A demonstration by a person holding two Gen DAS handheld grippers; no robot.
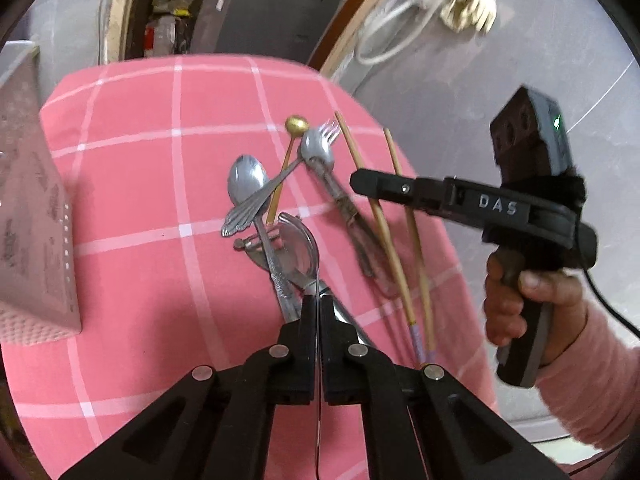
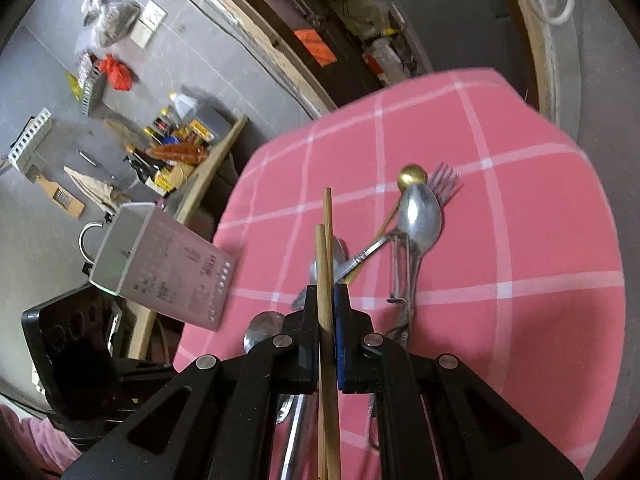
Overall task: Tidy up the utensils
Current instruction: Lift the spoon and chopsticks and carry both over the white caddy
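Note:
A pile of utensils lies on the pink checked cloth [image 1: 132, 200]: steel spoons [image 1: 246, 180], a gold spoon [image 1: 297, 124], a fork [image 1: 320, 148] and a large serving spoon [image 1: 300, 248]. My left gripper [image 1: 318, 304] is shut on the serving spoon's handle. My right gripper [image 2: 326, 300] is shut on two wooden chopsticks [image 2: 325, 264] and holds them above the pile. In the left wrist view the right gripper [image 1: 360, 182] crosses the chopsticks [image 1: 380, 216]. A grey perforated utensil holder [image 2: 160, 268] stands at the table's left edge.
The holder also shows in the left wrist view [image 1: 36, 216] at the far left. Beyond the table's left edge is a shelf with bottles and packets [image 2: 180, 140]. A grey wall with a white cable [image 1: 392, 40] lies behind the table.

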